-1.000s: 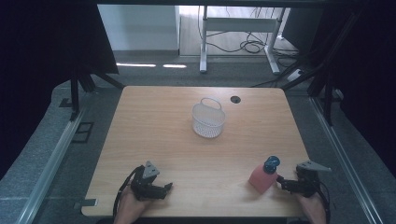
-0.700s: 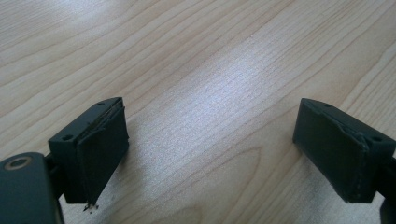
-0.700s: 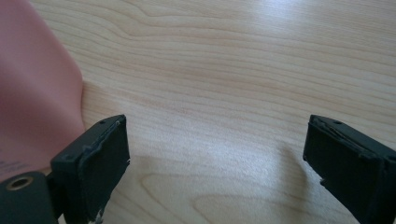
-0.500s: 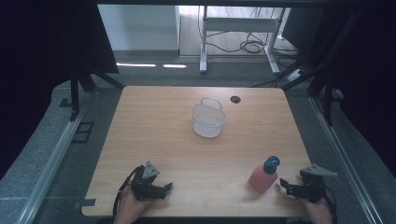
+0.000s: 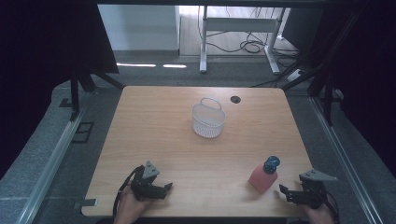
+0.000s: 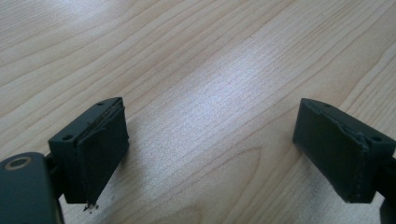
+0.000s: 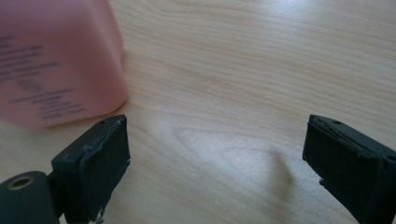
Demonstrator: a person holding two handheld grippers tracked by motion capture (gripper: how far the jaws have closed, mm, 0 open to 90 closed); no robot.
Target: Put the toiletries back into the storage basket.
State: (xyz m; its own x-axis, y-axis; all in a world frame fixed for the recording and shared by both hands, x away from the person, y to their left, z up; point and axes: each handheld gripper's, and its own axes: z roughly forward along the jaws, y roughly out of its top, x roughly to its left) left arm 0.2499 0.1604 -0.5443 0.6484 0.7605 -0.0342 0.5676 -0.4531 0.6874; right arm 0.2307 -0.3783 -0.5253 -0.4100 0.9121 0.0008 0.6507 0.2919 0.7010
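Ahead of your jaws, past the wooden table (image 5: pixel 154 140), lies grey floor (image 5: pixel 154 74) with a white wall (image 5: pixel 140 28), a white desk frame (image 5: pixel 243 28) over cables (image 5: pixel 247 45), and black curtains (image 5: pixel 46 56) at both sides

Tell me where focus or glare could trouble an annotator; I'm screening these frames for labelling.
Right gripper view: the pink bottle is soft, its print unreadable, while the wooden table grain is sharp. Left gripper view: a pale sheen washes out the grain mid-frame. High view: table evenly lit, surroundings nearly black.
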